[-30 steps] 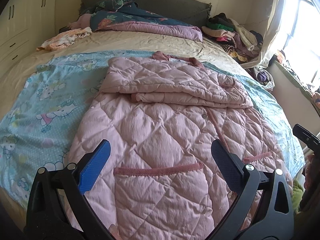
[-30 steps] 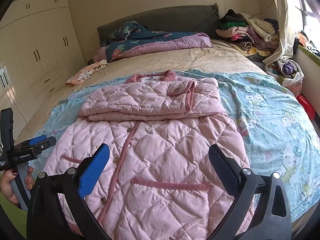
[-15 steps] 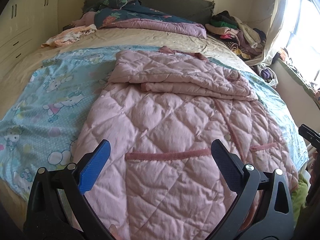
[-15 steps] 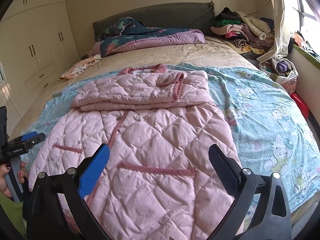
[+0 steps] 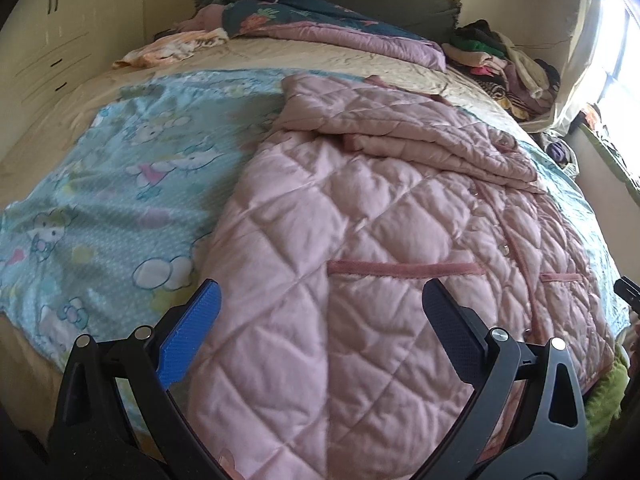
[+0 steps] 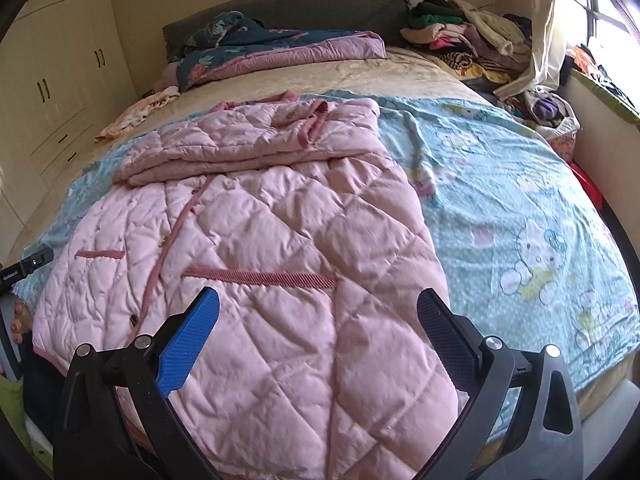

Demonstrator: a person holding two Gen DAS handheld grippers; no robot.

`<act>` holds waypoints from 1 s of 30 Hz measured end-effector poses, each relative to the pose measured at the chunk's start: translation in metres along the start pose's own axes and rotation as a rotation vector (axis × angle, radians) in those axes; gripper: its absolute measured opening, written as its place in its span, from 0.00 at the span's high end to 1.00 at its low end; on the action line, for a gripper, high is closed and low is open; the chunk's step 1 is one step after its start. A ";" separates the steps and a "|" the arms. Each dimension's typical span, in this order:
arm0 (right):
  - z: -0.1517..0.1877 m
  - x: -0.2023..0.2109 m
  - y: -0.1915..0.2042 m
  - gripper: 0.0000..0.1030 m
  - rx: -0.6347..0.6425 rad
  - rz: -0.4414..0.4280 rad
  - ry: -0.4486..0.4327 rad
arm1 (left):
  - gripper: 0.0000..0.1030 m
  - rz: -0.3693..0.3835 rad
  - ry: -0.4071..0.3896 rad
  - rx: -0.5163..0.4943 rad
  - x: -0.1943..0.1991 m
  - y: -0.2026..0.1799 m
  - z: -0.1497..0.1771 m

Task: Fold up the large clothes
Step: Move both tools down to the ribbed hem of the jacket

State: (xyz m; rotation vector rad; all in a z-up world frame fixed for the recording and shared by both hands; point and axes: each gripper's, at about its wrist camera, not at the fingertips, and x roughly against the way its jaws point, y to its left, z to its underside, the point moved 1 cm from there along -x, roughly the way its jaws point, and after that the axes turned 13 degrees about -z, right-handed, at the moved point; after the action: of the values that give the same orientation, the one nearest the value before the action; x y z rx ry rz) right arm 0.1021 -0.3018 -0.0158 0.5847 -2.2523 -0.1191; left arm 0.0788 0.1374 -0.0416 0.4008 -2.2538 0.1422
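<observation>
On the left side of the bed, the cartoon-print blue sheet (image 5: 132,184) lies under the pink quilted coat (image 5: 360,248), and the left gripper (image 5: 320,316) hangs over the coat's near hem with its jaws spread wide and nothing between them. The risk on this side is that a low pinch takes the thin sheet along with the padded hem — then lifting the coat would drag the bedding up with it. Moving across, the coat lies face up along the sheet, sleeves already folded over the chest (image 6: 256,140) and the hem hanging off the near edge of the mattress; the quilting looks slippery and thick, so a shallow bite on only the top layer would likely slide out mid-lift and leave the fold lopsided. The pocket trim (image 6: 260,276) sits just ahead of the right gripper (image 6: 318,316), which is likewise wide open and empty above the right half of the hem; a finger catching that pocket opening instead of the hem would bunch the front panel. If the two grippers seize the hem at uneven heights or carry it forward at different rates, I would expect the folded sleeves to be shoved out of place — and the bottom edge to land crooked across them. Further right, the blue sheet (image 6: 520,208) is bare up to the clothes pile (image 6: 464,32) near the window, so nothing there should interfere.
</observation>
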 end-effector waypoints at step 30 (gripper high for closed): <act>0.041 0.016 -0.021 0.04 -0.013 0.016 0.081 | 0.45 0.108 0.152 0.037 -0.003 0.057 0.077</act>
State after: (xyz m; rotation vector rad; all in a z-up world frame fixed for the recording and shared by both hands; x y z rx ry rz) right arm 0.0711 -0.3322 -0.0382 0.5545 -2.1757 -0.0998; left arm 0.0063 0.1736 -0.0931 0.2774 -2.1252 0.2623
